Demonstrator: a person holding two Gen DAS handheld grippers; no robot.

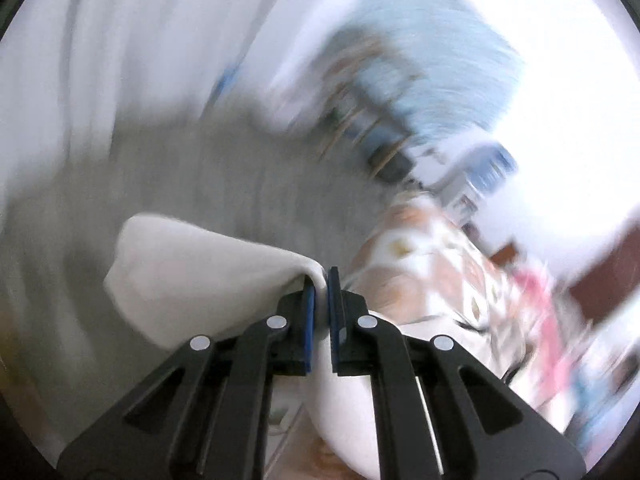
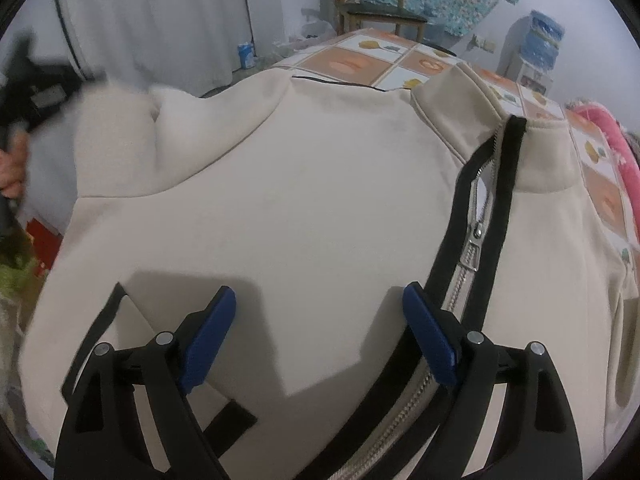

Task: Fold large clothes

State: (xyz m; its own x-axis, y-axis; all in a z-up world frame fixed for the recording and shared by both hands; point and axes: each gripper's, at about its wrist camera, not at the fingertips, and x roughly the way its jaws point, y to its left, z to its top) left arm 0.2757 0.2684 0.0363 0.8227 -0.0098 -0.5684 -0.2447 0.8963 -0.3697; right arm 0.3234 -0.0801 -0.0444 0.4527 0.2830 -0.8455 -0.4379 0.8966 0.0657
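A cream zip-up jacket (image 2: 312,184) with black trim and a silver zipper (image 2: 474,240) lies spread front-up on a bed. My right gripper (image 2: 319,300) hovers just over its chest, open, with nothing between its blue pads. The left sleeve (image 2: 120,140) is lifted at the far left, where my left gripper (image 2: 36,92) and a hand (image 2: 12,168) show blurred. In the left wrist view my left gripper (image 1: 322,284) is shut on a fold of that cream sleeve (image 1: 192,268), which drapes to the left. That view is smeared by motion.
A patterned orange-and-white bedsheet (image 2: 360,64) covers the bed beyond the jacket. A wooden chair (image 2: 376,4) stands behind it by a blue patterned wall hanging. White curtains (image 2: 160,12) hang at the back left. A pink blanket (image 2: 616,140) lies at the right edge.
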